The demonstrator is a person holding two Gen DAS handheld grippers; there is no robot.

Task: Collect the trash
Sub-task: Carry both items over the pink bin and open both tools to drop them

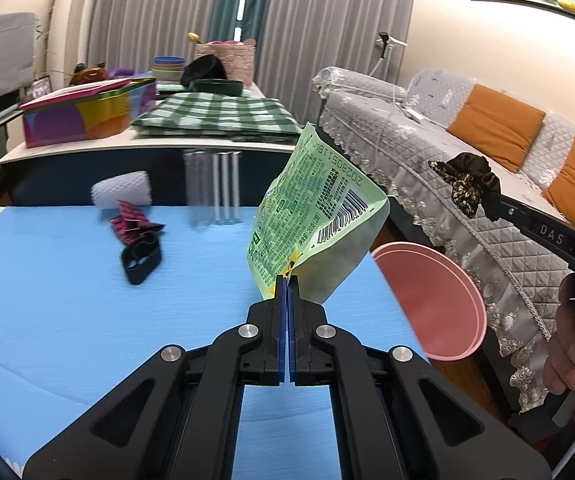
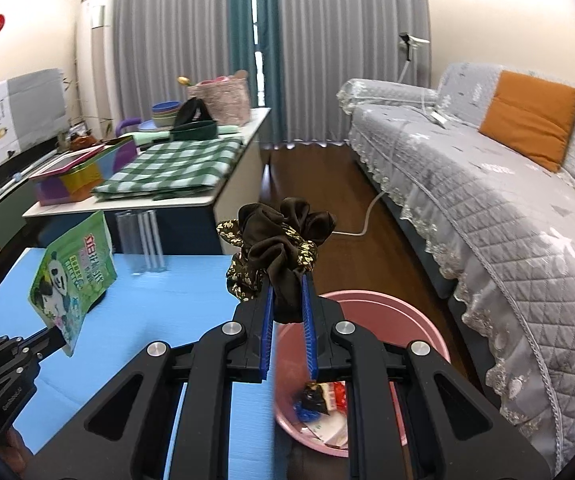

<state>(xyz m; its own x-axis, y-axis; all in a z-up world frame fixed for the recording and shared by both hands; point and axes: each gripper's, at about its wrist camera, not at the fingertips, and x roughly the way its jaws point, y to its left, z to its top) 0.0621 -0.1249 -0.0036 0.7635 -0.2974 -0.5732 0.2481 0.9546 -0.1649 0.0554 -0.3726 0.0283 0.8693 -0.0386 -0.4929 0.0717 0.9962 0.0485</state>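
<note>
1. Nearest the lens, the left gripper has its blue pads pressed together on the bottom edge of a green snack wrapper, which stands up above the blue table, short of the pink bin.
2. Closed less tightly, the right gripper pinches a dark brown scrunchie, its pads kept apart only by the bunched cloth, directly above the pink bin.
3. Progress, as I judge it: the bin already holds several scraps, and two more items are lifted, so the job looks well under way; neither has been dropped yet.
4. Left on the table, well away from the bin: a magenta wrapper, a black clip-like piece, a white foam sleeve and a clear box of straws.
5. Only the right view looks into the bin and shows the wrapper's panda face; only the left view shows its barcode side and the leftovers.
</note>
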